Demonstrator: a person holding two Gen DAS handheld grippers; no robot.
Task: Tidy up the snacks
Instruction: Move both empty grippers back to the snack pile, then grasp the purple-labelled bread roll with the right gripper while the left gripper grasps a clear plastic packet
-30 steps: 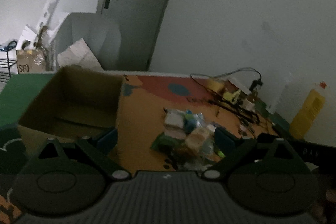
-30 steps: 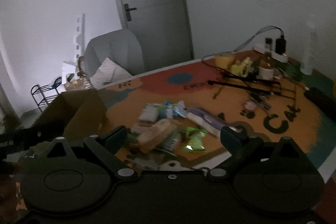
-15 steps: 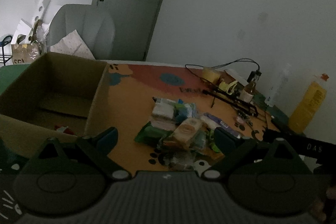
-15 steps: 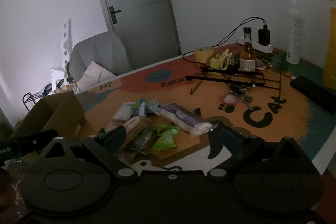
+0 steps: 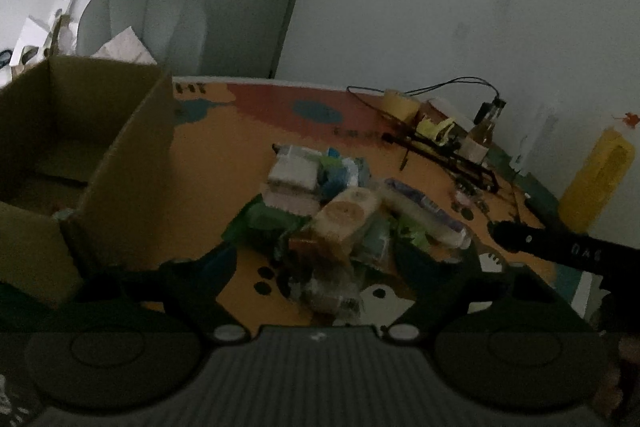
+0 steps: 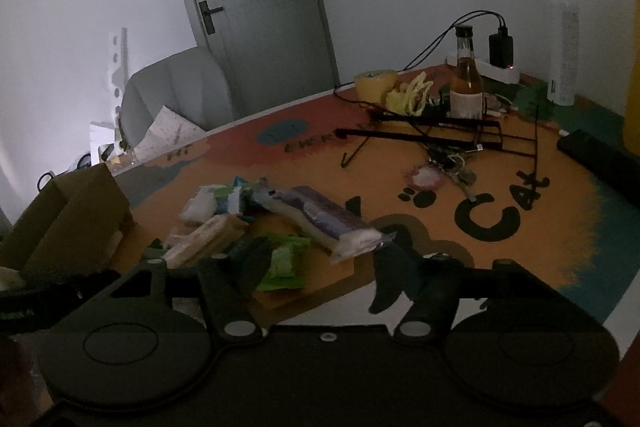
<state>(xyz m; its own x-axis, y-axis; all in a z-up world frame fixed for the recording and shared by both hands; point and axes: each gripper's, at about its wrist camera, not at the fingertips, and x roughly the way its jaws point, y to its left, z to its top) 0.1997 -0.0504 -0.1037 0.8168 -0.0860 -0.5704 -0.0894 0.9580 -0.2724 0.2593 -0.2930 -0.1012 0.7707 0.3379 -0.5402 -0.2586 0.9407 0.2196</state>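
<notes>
A heap of wrapped snacks (image 5: 340, 215) lies on the orange cat-print table mat (image 5: 224, 155), to the right of an open cardboard box (image 5: 132, 167). My left gripper (image 5: 316, 259) hovers over the heap's near end with its jaws closing. A clear packet (image 5: 332, 291) lies between its fingers, and I see no pad pressing on it. My right gripper (image 6: 320, 267) is also closing. A light green packet (image 6: 286, 261) sits between its fingers, next to a long purple-and-white packet (image 6: 332, 223). No grip shows there. The box (image 6: 72, 223) stands to the left in this view.
At the back right stand a brown bottle (image 6: 466, 83), a tape roll (image 6: 374, 83), a black wire rack (image 6: 432, 135), keys (image 6: 456, 167) and a plugged-in charger (image 6: 500, 47). A yellow bottle (image 5: 596, 179) stands far right. A grey chair (image 6: 176, 95) stands behind the table.
Both grippers have come forward and down toward the snack heap, which now looks larger. Both pairs of jaws have narrowed, the right pair more.
</notes>
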